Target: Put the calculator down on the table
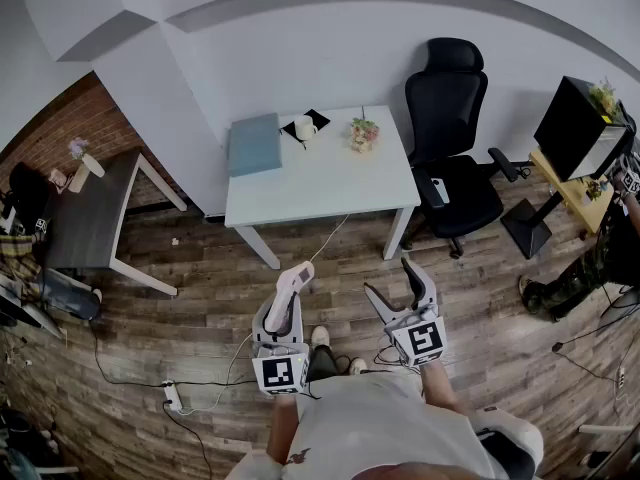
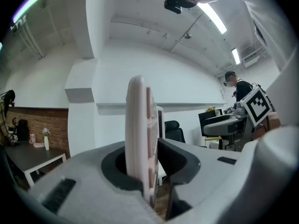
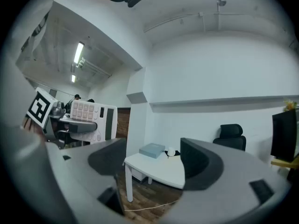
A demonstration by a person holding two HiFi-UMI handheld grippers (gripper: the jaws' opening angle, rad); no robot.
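We stand back from the white table [image 1: 330, 183], whose near edge faces us across a stretch of wooden floor. Its far left corner carries a blue-grey box [image 1: 254, 143], and a mug [image 1: 305, 126] and a small bunch of flowers [image 1: 363, 133] sit along the far edge. The near half, right up to both near corners, lies bare.

Our left gripper [image 1: 283, 313] is clamped on the calculator [image 1: 288, 293], so the thing is in the air, well apart from the table. It stands on its thin edge between the jaws, keys turned toward our right. Its long axis runs out along the jaws, straight toward the table's near edge.

Our right gripper [image 1: 388, 275] hangs just beside, jaws wide apart with nothing between them.

We judge the coming move a forward carry by the left hand, then a roll to lay the calculator flat.
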